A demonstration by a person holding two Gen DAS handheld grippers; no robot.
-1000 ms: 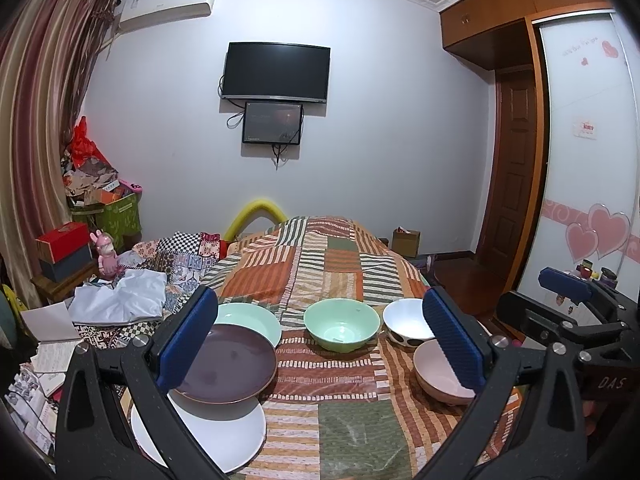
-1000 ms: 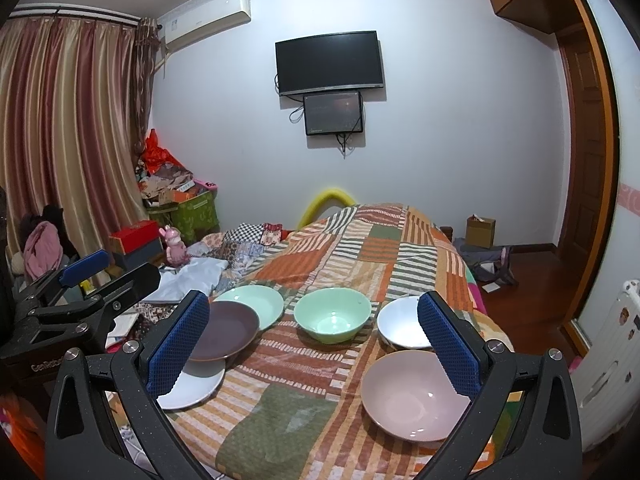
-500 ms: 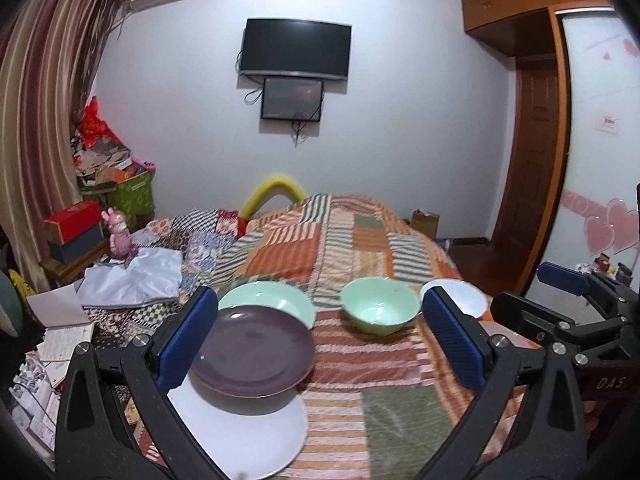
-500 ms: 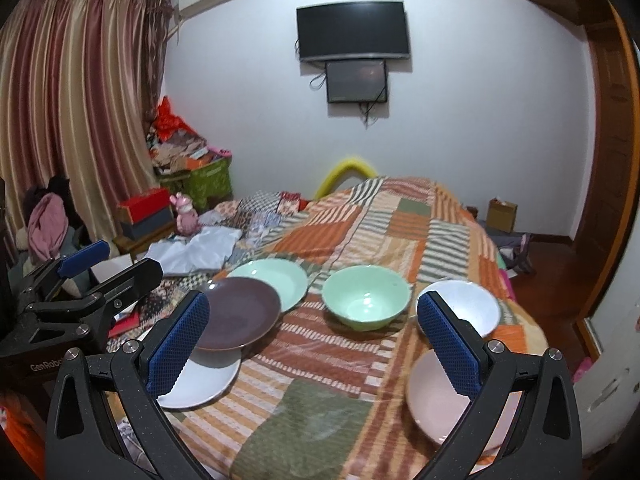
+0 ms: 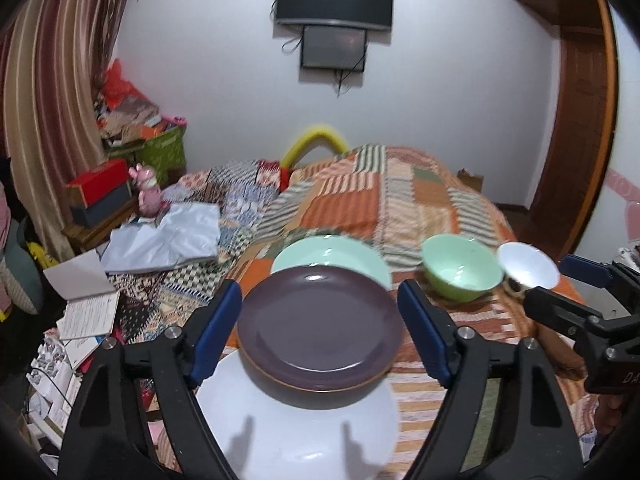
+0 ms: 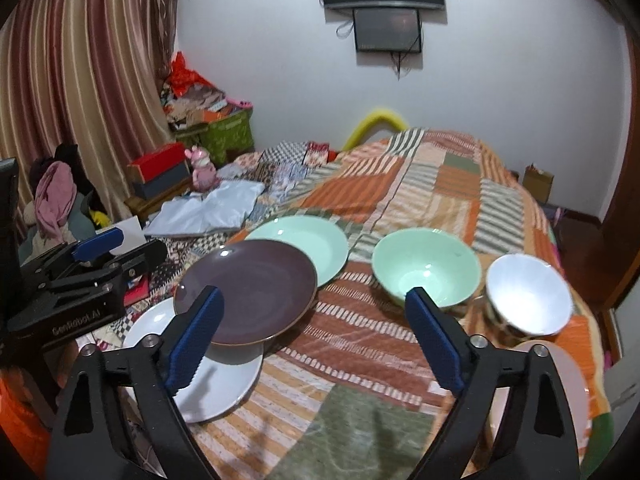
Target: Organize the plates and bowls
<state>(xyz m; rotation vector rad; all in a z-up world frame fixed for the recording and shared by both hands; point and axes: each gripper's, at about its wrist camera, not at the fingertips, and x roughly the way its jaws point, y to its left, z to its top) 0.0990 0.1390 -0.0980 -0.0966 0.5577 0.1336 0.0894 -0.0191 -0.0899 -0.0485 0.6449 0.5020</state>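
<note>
Approach step: left gripper [image 5: 320,332], jaws apart, frames the purple plate [image 5: 318,326]; next, clamp its rim. Right gripper [image 6: 316,344] jaws apart, idle.

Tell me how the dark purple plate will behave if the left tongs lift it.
The purple plate looks rigid and glazed, so probably slippery against the pads. It rests overlapping the white plate, so lifting may scrape or shift that one. It is likely ceramic, so fragile if dropped.
</note>
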